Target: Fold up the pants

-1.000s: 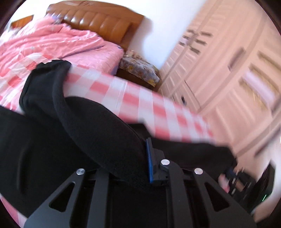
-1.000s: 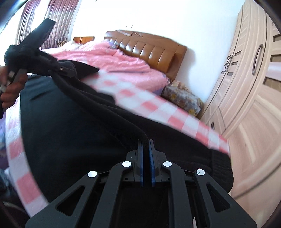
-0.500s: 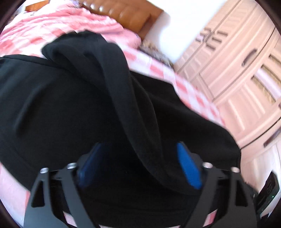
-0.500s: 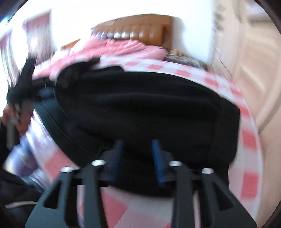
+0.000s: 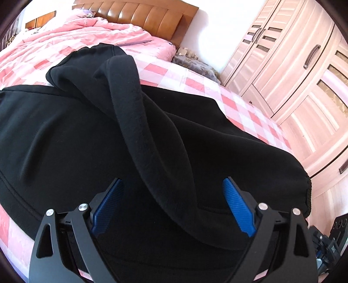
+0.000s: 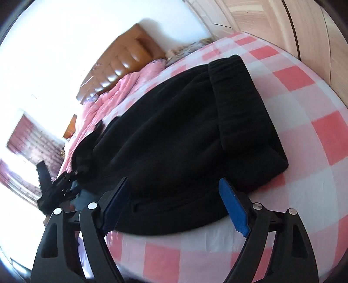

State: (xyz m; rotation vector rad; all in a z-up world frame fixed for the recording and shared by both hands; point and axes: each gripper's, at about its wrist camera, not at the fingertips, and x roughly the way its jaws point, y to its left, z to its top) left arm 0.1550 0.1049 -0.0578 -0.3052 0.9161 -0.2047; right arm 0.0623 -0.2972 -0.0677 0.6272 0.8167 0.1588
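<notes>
Bedroom with a bed (image 5: pixel 195 87) under a pink-and-white checked sheet, a brown padded headboard (image 5: pixel 139 15) at its far end and pale wardrobe doors (image 5: pixel 293 71) along its side. Black pants (image 5: pixel 65 135) spread flat across the bed, one thick band of the cloth (image 5: pixel 139 122) draped loosely over the top, running from near the headboard side down toward the camera. Left claw (image 5: pixel 171 206) wide open above the pants, blue pads well apart, gripping nothing. Right claw (image 6: pixel 174 209) likewise wide open, empty, hovering at the pants' edge nearest the foot of the bed, ribbed waistband (image 6: pixel 239 104) lying toward the wardrobe doors.
</notes>
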